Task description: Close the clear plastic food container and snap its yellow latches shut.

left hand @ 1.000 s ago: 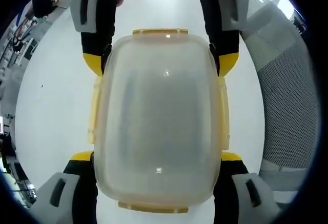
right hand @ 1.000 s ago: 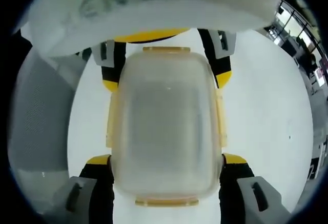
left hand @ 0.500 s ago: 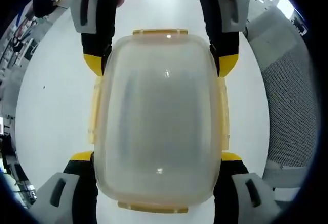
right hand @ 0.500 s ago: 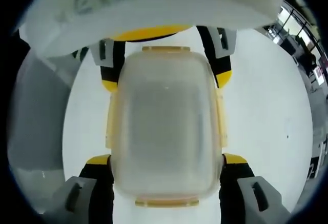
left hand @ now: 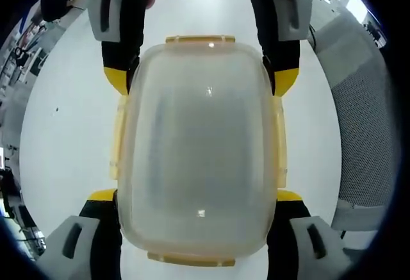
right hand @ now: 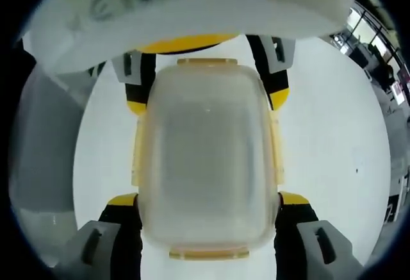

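The clear plastic food container (left hand: 198,145) has its lid on, with yellow latches (left hand: 117,139) along its sides and ends. My left gripper (left hand: 195,197) grips its near end, yellow-tipped jaws pressed to both sides. The right gripper (left hand: 200,78) holds the far end the same way. In the right gripper view the container (right hand: 206,158) sits between my right gripper (right hand: 208,198) below and the left gripper (right hand: 208,100) above. A yellow latch (right hand: 208,252) lies at the near end. I cannot tell whether the latches are snapped down.
A white surface (left hand: 64,132) lies behind the container. A grey mesh chair (left hand: 365,120) stands at the right of the left gripper view, and the chair (right hand: 45,152) shows at the left of the right gripper view. Room furniture (right hand: 384,68) is far off.
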